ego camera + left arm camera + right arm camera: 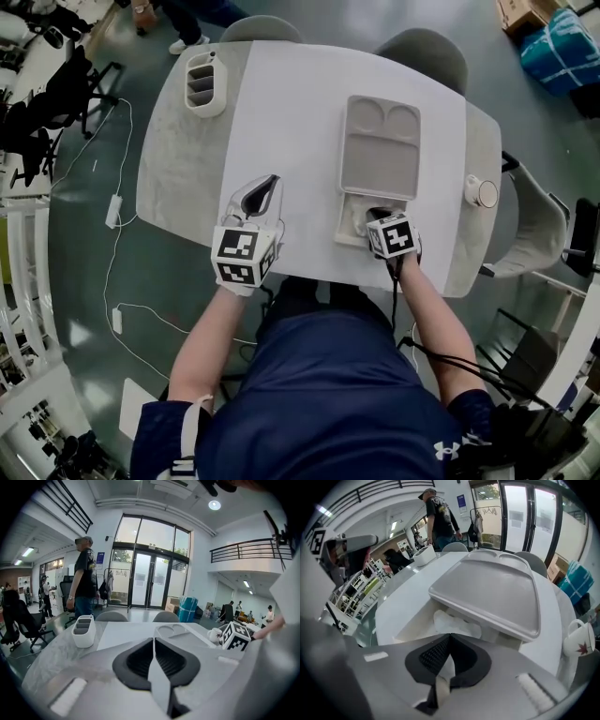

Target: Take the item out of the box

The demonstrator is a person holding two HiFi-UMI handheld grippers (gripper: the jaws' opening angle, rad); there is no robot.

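A beige box (349, 225) stands at the table's near edge, and its lid (380, 141) lies flat behind it. Inside the box is a soft white item (457, 623), lying just under the raised lid (487, 592). My right gripper (375, 217) reaches down into the box. In the right gripper view its jaws (449, 637) are closed at the item's near edge, with a white sliver pinched between the pads. My left gripper (272, 181) rests on the white table (300, 112) to the left of the box. Its jaws (153, 640) are shut with nothing between them.
A white compartment caddy (206, 82) stands at the far left of the table. A white mug (482, 191) sits at the right edge, close to the box. Two grey chairs (422, 52) are tucked in on the far side. A person (84, 578) stands beyond the table.
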